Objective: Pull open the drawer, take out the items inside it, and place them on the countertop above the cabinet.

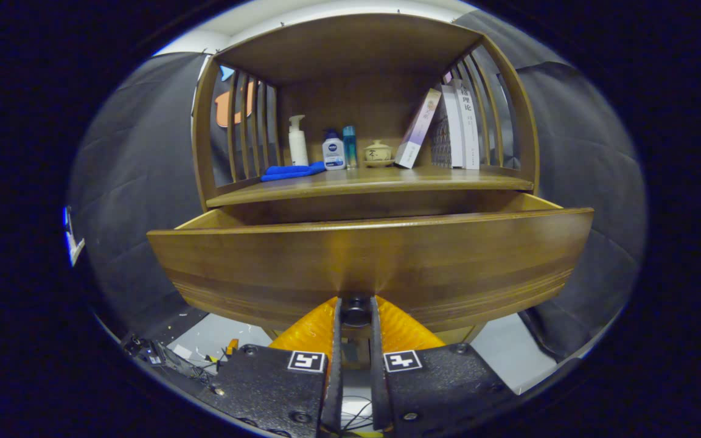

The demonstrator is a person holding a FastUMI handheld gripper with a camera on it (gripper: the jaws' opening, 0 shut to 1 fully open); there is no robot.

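Claw: my claw (pixel 356 311) is clamped on the dark knob (pixel 356 316), one finger pressing each side of it.
Knob: round, low on the drawer front, between my fingertips.
Drawer: the drawer (pixel 369 255) is pulled out toward me, just ahead of my fingers; brown wood, curved front, paler side walls; I cannot see inside.
Countertop: the countertop (pixel 369 181) lies beyond the drawer, carrying a blue cloth (pixel 291 172), bottles (pixel 333 150), a small pot (pixel 378 152) and books (pixel 454 125).
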